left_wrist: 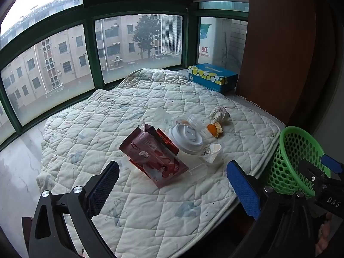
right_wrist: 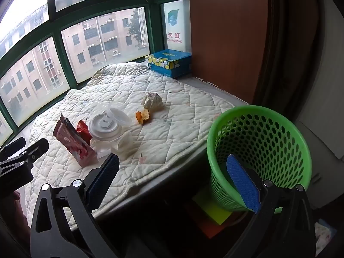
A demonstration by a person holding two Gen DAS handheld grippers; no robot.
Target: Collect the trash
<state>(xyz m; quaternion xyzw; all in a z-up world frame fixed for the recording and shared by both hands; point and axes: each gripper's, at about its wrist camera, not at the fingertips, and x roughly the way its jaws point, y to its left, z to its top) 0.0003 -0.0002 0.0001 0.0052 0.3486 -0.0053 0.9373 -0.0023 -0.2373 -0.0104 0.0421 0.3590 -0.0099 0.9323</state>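
- I think the job has hardly begun. All the trash I can see lies on the quilted pad [left_wrist: 133, 111], and the part of the green basket [right_wrist: 258, 129] I can see into has nothing in it.
- The trash sits in one bunch in the middle of the pad: a pink wrapper [left_wrist: 154, 161], a red wrapper [left_wrist: 167, 142] behind it, a white cup lid [left_wrist: 186, 136], a small clear cup [left_wrist: 211, 153], a bit of orange peel [left_wrist: 215, 130] and a crumpled paper ball [left_wrist: 219, 114].
- My left gripper [left_wrist: 172, 185] hangs over the pad with its fingers spread wide and nothing between them. The pink wrapper is the nearest piece, just ahead of the gap between the fingers, not touching them.
- My right gripper [right_wrist: 174, 180] is spread wide too and holds nothing. Its right finger is in front of the basket rim; I cannot tell if it touches.
- The basket stands just off the pad's edge, to the right of the trash.
- Every piece is left to pick up and drop in the basket.
- A blue tissue box [right_wrist: 168, 62] sits by the window, well apart from the trash.
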